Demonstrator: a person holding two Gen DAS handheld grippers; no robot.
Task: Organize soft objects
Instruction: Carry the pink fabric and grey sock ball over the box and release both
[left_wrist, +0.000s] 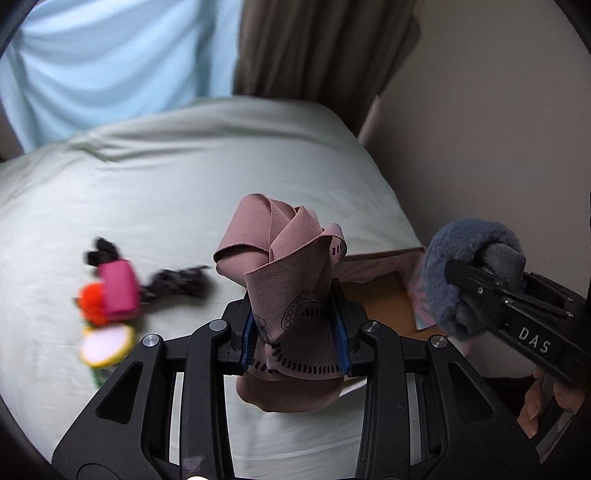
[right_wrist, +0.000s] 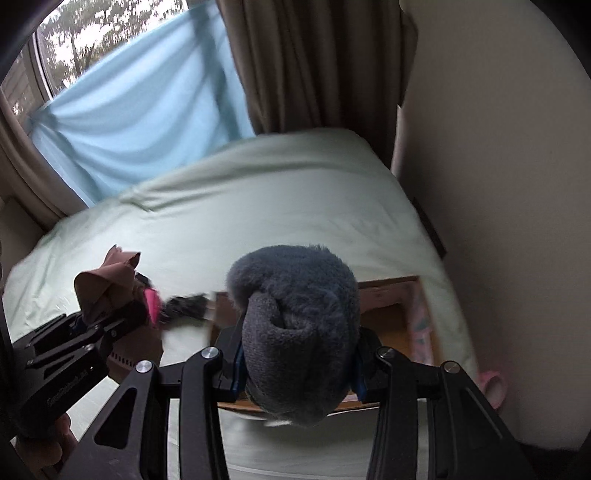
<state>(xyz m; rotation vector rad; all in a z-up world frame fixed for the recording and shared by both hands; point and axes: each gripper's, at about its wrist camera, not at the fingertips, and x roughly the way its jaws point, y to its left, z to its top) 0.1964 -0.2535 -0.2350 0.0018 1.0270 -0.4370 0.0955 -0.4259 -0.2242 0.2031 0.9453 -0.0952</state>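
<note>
My left gripper (left_wrist: 295, 332) is shut on a rolled dusty-pink cloth with black print (left_wrist: 284, 258) and holds it above the bed. The pink cloth also shows at the left of the right wrist view (right_wrist: 107, 284). My right gripper (right_wrist: 295, 369) is shut on a fluffy grey rolled sock (right_wrist: 295, 321) and holds it above an open cardboard box (right_wrist: 391, 317). That sock and gripper show at the right of the left wrist view (left_wrist: 469, 273). The box (left_wrist: 380, 295) sits on the bed's right edge.
A pale green bed sheet (left_wrist: 184, 192) covers the bed. On it at the left lie a magenta piece (left_wrist: 118, 288), an orange pom (left_wrist: 92, 302), a yellow-rimmed round piece (left_wrist: 107, 345) and a black fuzzy item (left_wrist: 177, 282). A brown curtain (right_wrist: 314, 62) and wall stand behind.
</note>
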